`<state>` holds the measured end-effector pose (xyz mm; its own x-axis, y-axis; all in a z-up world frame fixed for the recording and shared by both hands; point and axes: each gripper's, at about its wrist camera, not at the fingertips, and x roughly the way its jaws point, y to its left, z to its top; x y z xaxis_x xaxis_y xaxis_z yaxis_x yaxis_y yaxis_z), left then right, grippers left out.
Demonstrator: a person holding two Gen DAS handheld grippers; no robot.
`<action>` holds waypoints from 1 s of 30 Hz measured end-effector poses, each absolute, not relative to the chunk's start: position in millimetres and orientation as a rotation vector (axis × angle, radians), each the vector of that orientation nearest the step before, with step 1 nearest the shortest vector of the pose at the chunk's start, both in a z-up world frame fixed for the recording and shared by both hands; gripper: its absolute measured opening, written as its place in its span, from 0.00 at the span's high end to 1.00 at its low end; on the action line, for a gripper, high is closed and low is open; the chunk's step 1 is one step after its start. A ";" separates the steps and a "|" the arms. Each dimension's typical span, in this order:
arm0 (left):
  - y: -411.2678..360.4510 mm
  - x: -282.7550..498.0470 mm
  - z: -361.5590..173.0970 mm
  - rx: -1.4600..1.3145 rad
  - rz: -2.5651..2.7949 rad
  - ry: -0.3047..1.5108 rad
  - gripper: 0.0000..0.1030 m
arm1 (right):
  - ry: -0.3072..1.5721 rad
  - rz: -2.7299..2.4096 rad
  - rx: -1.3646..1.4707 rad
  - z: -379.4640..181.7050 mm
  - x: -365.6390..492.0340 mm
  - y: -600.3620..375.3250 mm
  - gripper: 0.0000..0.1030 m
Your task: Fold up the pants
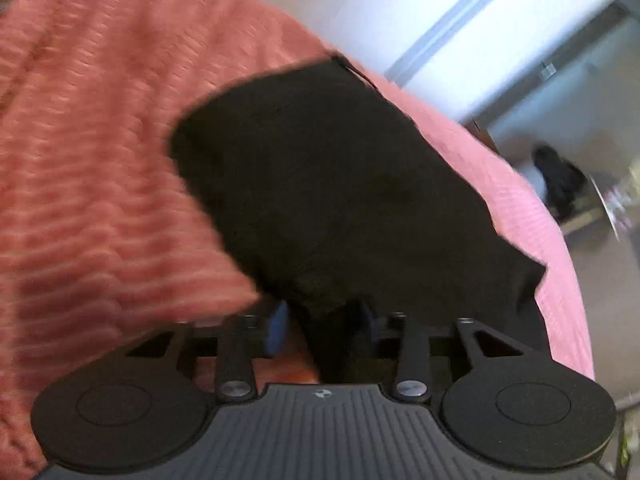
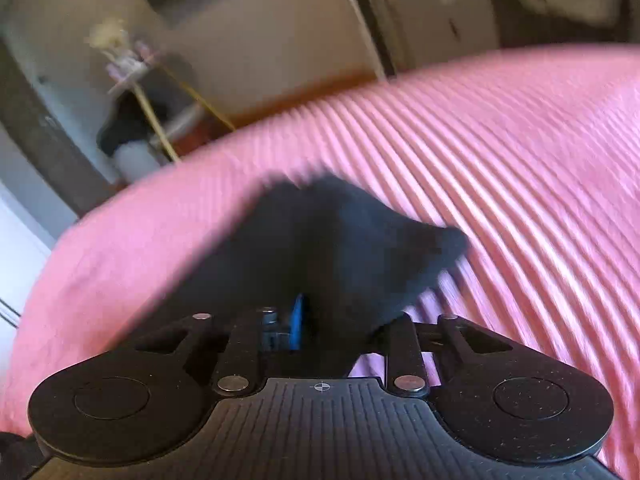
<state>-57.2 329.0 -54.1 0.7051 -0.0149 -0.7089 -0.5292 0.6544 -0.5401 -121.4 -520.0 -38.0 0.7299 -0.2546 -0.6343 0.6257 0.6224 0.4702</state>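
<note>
The black pants [image 1: 328, 176] lie spread on a pink ribbed bedspread [image 1: 100, 160]. My left gripper [image 1: 324, 320] is shut on the near edge of the cloth; the fabric bunches between its blue pads [image 1: 280, 322]. In the right wrist view my right gripper [image 2: 320, 320] is shut on another part of the black pants [image 2: 340, 248], which rise in a blurred fold above the pink bedspread [image 2: 500, 152]. One blue pad [image 2: 297, 322] shows; the other is hidden by cloth.
The bed's far edge curves past a white wall and door frame [image 1: 440, 20]. A dark object sits on the floor by a small table [image 1: 560, 184]. A stand with small items [image 2: 128, 64] and wooden floor lie beyond the bed.
</note>
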 end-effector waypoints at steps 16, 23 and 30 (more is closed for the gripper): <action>197.0 -11.2 24.1 -0.345 0.116 0.585 0.17 | 0.434 -0.677 0.566 -13.6 -118.4 -503.8 0.91; 127.1 55.8 1.1 -0.320 -0.066 0.721 0.17 | 0.485 -0.936 0.508 -9.5 -119.8 -505.9 0.55; 102.2 129.1 -14.1 -0.290 -0.079 0.801 0.17 | 0.395 -0.797 0.492 16.5 -101.2 -461.4 0.50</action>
<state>129.1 102.2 -14.1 0.6954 -0.1792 -0.6959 -0.0392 0.9575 -0.2858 -101.2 -461.4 16.5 0.6371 -0.5779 -0.5101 0.7559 0.5977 0.2670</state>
